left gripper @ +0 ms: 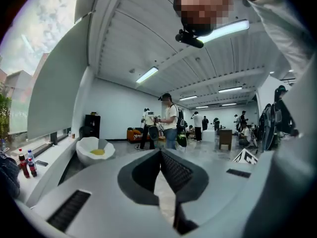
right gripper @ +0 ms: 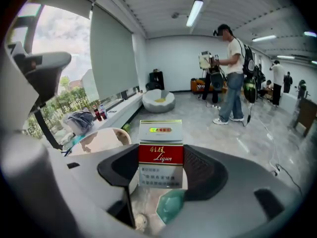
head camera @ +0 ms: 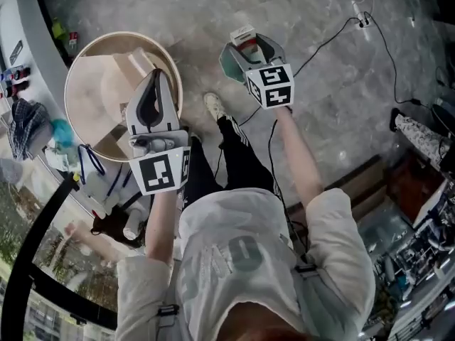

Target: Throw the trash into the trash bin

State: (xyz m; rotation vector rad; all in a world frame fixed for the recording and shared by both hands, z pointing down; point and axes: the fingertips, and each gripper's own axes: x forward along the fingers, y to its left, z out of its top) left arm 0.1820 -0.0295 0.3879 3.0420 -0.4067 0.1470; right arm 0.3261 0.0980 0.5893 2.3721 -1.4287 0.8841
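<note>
My right gripper (head camera: 250, 45) is shut on a white and red cigarette pack (head camera: 242, 33), held out over the grey floor to the right of the bin. In the right gripper view the pack (right gripper: 160, 148) stands upright between the jaws. The trash bin (head camera: 85, 48) is a round beige tub with cardboard pieces inside. It stands by the window ledge, and its rim (right gripper: 120, 132) shows left of the pack. My left gripper (head camera: 157, 77) hangs over the bin's right side. Its jaws (left gripper: 159, 152) meet at the tips with nothing between them.
A window ledge along the left carries bottles (right gripper: 99, 113) and a bundled cloth (head camera: 25, 123). A black cable (head camera: 334, 38) runs across the marble floor to a power strip (head camera: 359, 13). A white egg-shaped chair (right gripper: 158, 100) and several standing people are farther off.
</note>
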